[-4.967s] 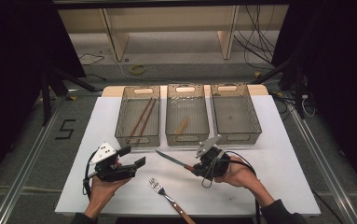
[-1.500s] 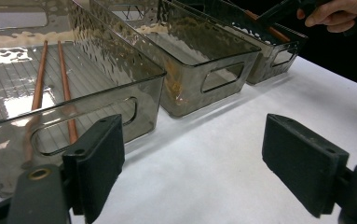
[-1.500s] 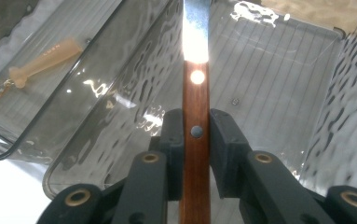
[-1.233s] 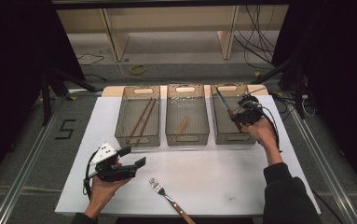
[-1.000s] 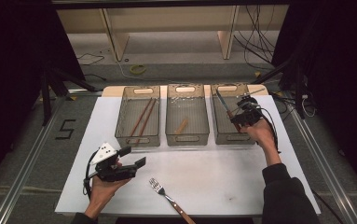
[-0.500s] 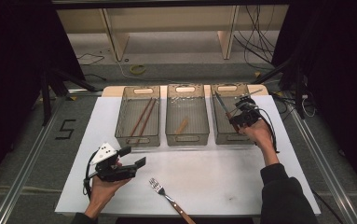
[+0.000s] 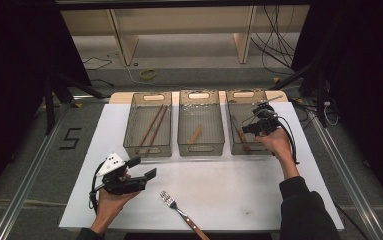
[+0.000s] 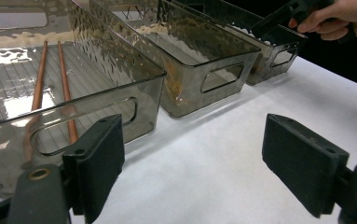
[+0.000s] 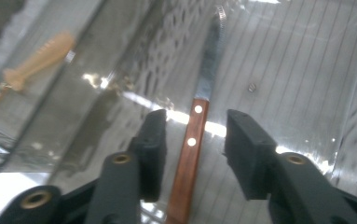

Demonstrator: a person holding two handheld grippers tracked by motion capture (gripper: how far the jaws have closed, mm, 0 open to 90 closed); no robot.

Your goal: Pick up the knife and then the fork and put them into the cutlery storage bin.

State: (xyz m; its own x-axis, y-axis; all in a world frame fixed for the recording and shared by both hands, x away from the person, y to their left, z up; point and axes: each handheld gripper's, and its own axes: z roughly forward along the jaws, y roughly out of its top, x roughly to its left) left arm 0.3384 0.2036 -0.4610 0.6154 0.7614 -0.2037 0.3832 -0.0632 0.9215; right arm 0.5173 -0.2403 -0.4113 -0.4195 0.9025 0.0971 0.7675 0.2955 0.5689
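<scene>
Sorting cutlery into three clear bins on the white tabletop (image 7: 259, 200). Holding the right tongs (image 7: 248, 130) inside the right bin (image 7: 251, 151), at about 2 o'clock on the tabletop. Having just been opening: jaws now standing apart, with the knife (image 9: 195, 122) lying between them and a gap showing on either side of its wooden handle, so pressing on nothing.

Resting on the ribbed bin floor, by the look of it, with the long axis running from 6 o'clock (handle) up to 12 o'clock (blade tip) in the right gripper view, straight along the tongs' own line. Judging that backing out calls for pulling up and away along that same axis, not sideways, lest a pad drag the handle.

Keeping the left tongs (image 7: 144, 168) at 8 o'clock on the tabletop, well apart from the knife, jaws wide and gripping nothing; the right hand being by far the nearer one.

Getting from the right gripper view the clearance between pads and handle, too small to read in the high view. Getting from the high view the layout: the fork (image 7: 179, 212) lying bare at 6 o'clock, tines toward 11, just to the 4 o'clock side of the left tongs.
</scene>
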